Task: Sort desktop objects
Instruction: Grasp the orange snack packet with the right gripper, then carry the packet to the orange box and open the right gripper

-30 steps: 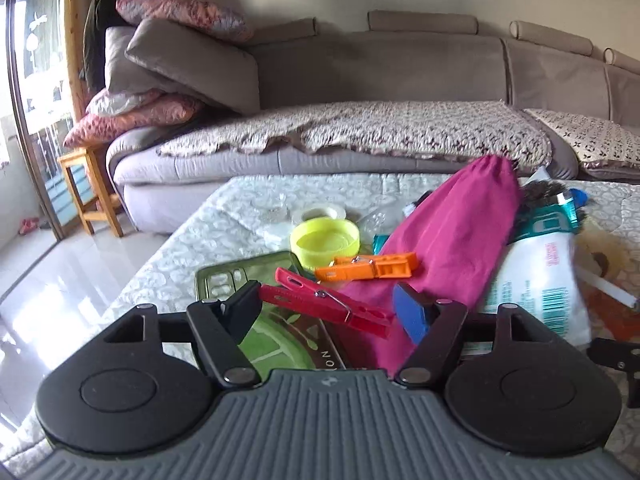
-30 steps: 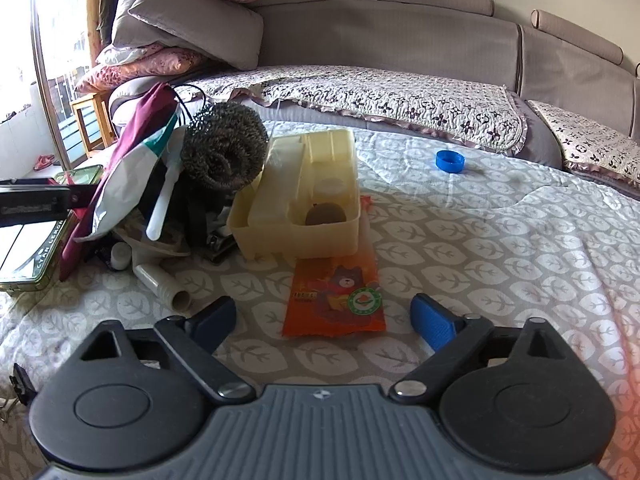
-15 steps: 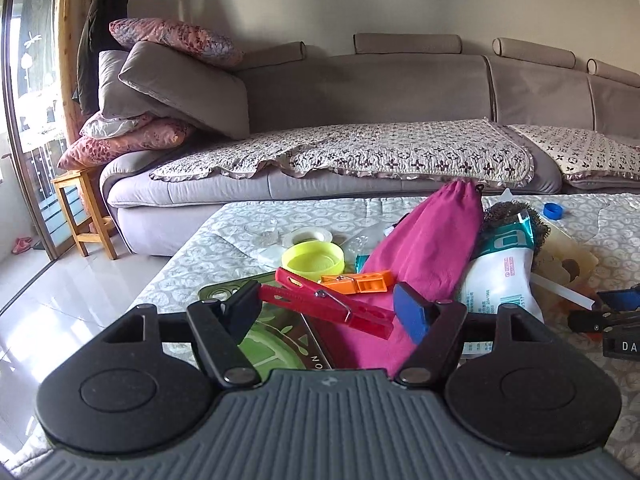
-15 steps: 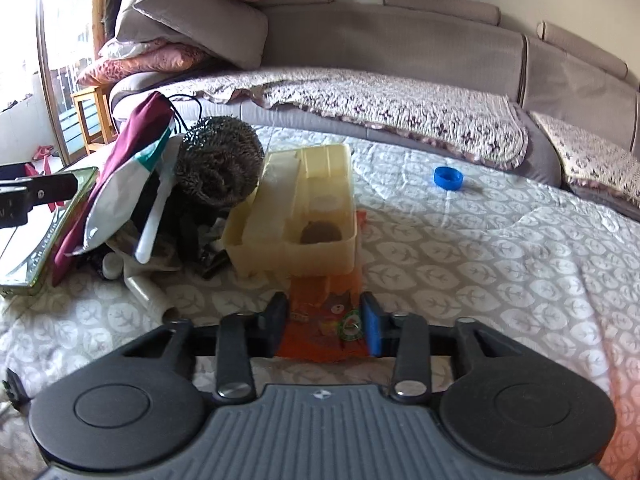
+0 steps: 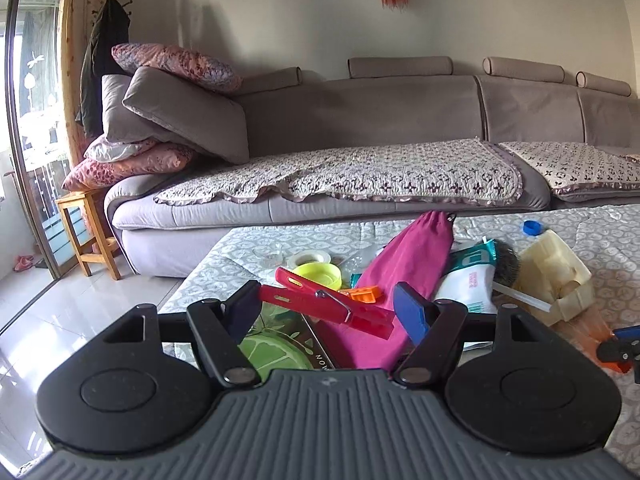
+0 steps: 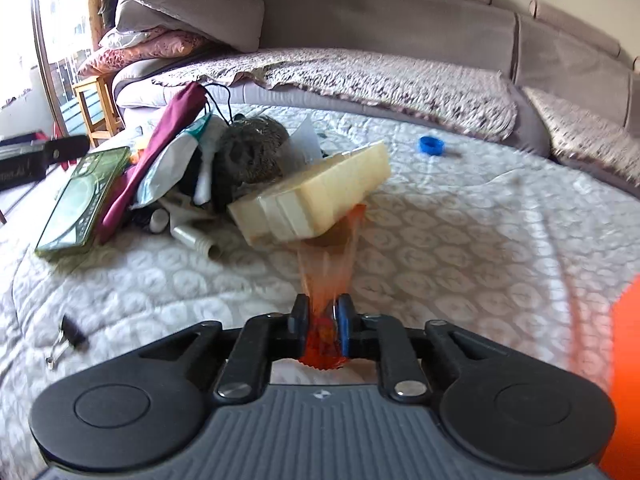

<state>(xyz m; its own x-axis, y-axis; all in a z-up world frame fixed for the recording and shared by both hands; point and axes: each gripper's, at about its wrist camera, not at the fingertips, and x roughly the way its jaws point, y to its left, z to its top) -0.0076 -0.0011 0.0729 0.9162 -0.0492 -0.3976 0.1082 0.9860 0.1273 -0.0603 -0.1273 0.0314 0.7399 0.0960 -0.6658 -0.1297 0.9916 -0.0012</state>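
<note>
Bench (image 6: 460, 240), before the sofa (image 6: 360, 20). Left part: tin (image 6: 80, 200) lying flat; pouch (image 6: 160, 148) just right of it, leaning on the heap; packet (image 6: 168, 168) against the pouch; scouring ball (image 6: 252, 152) behind the plastic box (image 6: 320, 196). Box tilted, one end raised on the wrapper (image 6: 328, 264), which runs forward to the right gripper (image 6: 324, 320). Bottle cap (image 6: 432, 146) behind and right of the box, apart. Binder clip (image 6: 68, 340) near the front left edge.
</note>
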